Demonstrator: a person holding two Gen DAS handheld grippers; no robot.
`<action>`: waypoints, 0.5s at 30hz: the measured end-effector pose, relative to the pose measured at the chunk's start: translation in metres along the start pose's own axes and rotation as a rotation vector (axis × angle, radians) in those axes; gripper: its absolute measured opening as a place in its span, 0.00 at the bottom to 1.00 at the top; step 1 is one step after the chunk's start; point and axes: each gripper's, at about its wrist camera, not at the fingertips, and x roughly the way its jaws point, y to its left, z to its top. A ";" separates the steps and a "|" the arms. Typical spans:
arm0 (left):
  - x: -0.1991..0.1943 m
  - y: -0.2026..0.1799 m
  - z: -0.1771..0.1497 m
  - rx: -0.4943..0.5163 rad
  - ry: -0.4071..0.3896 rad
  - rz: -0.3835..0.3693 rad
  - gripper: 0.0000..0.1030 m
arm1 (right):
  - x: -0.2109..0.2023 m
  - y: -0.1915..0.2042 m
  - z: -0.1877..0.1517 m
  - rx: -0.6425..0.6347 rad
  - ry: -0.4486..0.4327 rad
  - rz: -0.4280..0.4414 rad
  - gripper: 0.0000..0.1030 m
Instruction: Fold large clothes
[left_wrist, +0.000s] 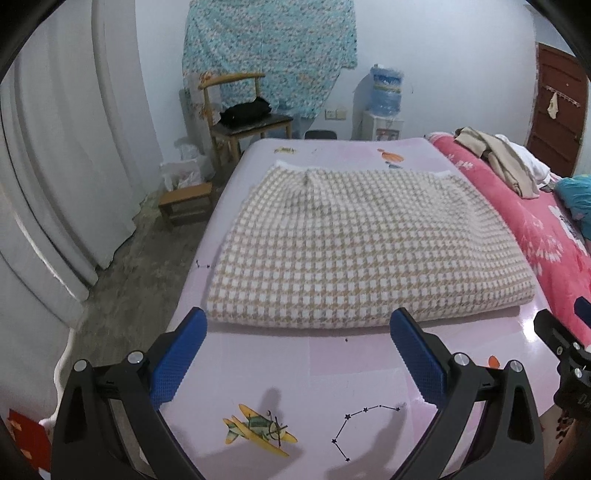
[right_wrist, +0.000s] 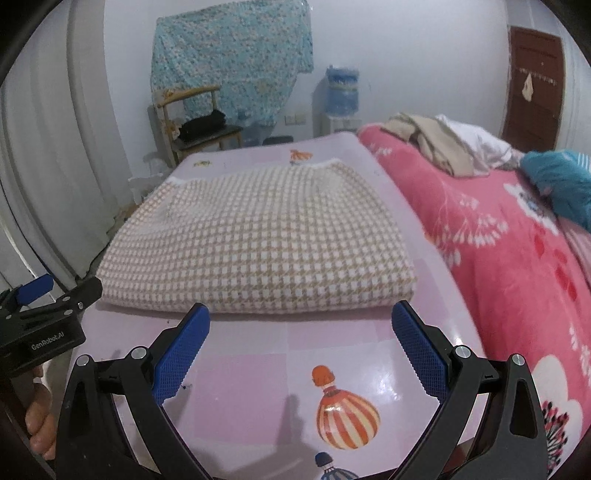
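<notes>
A beige and white checked garment lies folded into a thick rectangle on the pink table. My left gripper hovers just before the garment's near edge, open, with nothing between its blue fingers. Further right along that same edge, my right gripper is also open and empty. Each gripper shows at the edge of the other's view, the right gripper at the right and the left gripper at the left, held by a hand.
A pink flowered blanket lies along the table's right side, with a heap of clothes on it. Behind the table stand a wooden chair, a small stool and a water dispenser. White curtains hang at the left.
</notes>
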 end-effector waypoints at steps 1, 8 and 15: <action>0.002 0.000 -0.001 -0.001 0.008 0.002 0.95 | 0.002 0.001 -0.001 0.001 0.012 -0.001 0.92; 0.008 -0.002 -0.003 0.005 0.037 0.020 0.95 | 0.008 0.000 -0.006 0.004 0.048 0.007 0.92; 0.010 -0.005 -0.002 0.012 0.042 0.026 0.95 | 0.009 0.001 -0.005 0.009 0.061 0.017 0.92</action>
